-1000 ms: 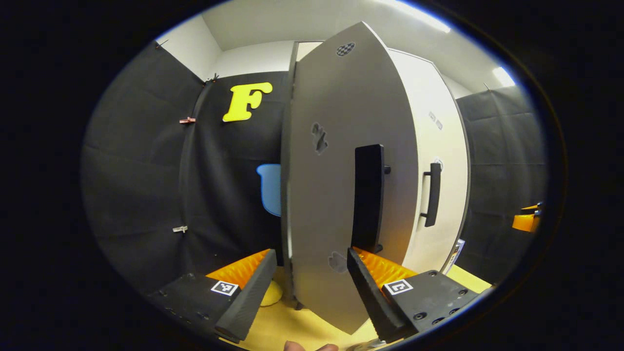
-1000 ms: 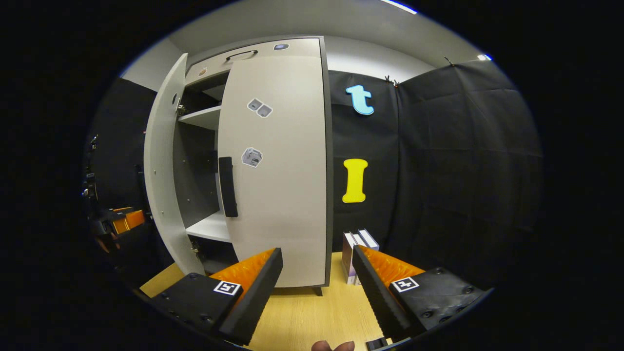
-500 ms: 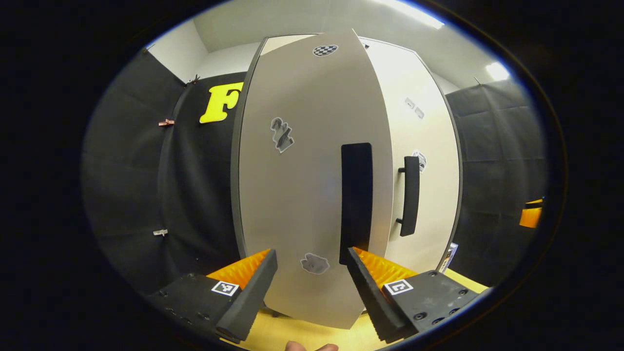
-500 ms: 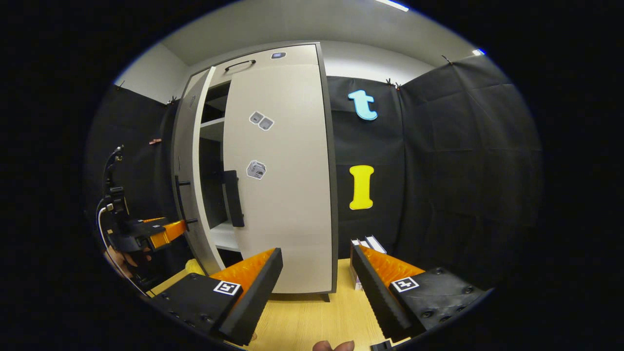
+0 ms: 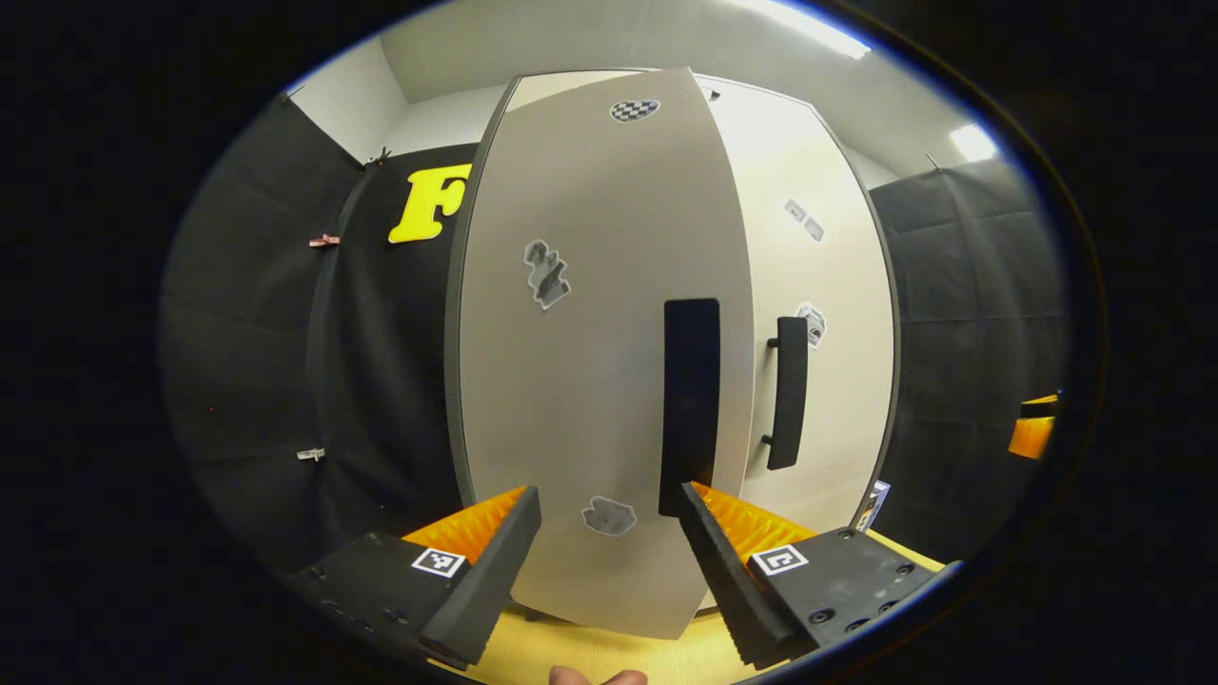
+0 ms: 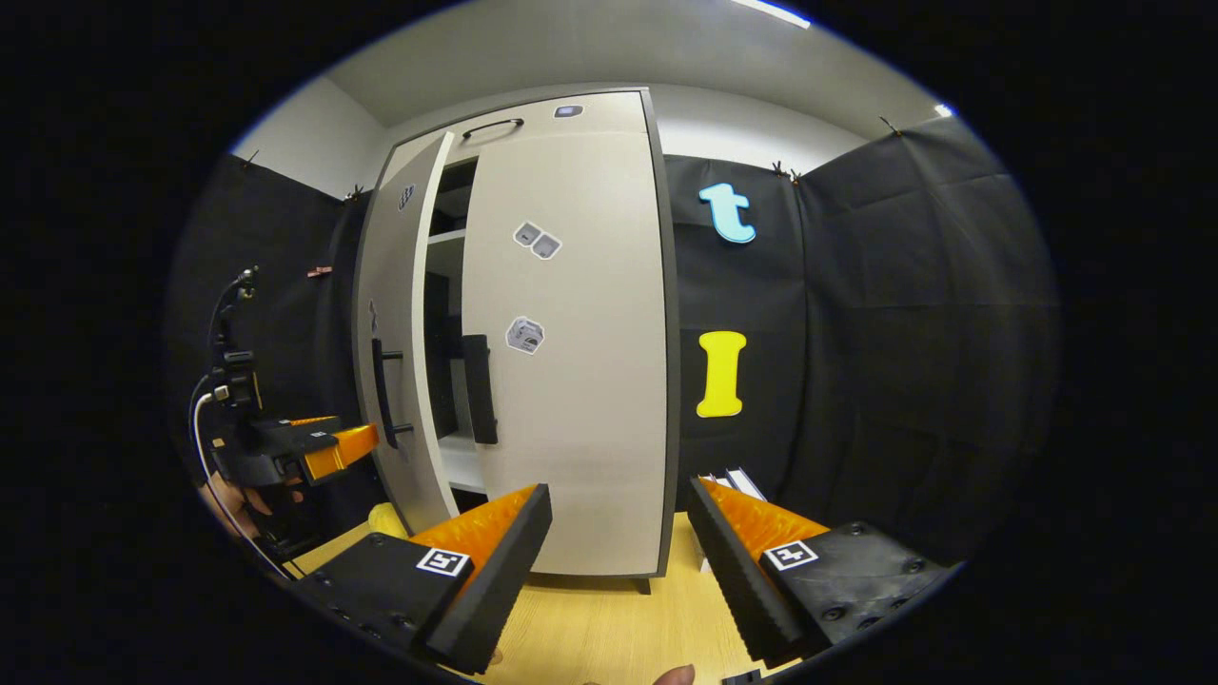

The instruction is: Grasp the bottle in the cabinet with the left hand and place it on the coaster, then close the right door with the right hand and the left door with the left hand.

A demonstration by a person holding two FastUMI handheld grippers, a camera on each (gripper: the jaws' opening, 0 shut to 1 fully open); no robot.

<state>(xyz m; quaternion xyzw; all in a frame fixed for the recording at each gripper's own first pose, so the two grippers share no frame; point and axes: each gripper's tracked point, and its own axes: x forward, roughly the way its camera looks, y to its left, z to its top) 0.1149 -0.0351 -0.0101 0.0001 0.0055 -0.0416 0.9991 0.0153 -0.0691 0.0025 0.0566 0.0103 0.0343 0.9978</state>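
The cabinet's left door (image 5: 590, 381) stands close in front of my left gripper (image 5: 604, 561), which is open with nothing between its fingers. That door's black handle (image 5: 690, 404) rises just above my right-hand finger. In the right gripper view the left door (image 6: 390, 333) is ajar, with a narrow dark gap to the right door (image 6: 571, 362), which lies flush on the cabinet. The left gripper (image 6: 314, 452) sits at the left door's outer face, held by a hand. My right gripper (image 6: 618, 571) is open, back from the cabinet. A yellow object (image 6: 385, 518) peeks out on the table behind the left door.
The cabinet stands on a light wooden table (image 6: 590, 628). Some upright white boxes (image 6: 733, 480) stand just right of the cabinet. Inside the gap a white shelf (image 6: 461, 466) shows. The right door's handle (image 5: 785, 395) sticks out beside the left door's edge.
The left door has swung from wide open to nearly shut, with my left gripper following it. The gap into the cabinet has narrowed. The right gripper has hardly moved.
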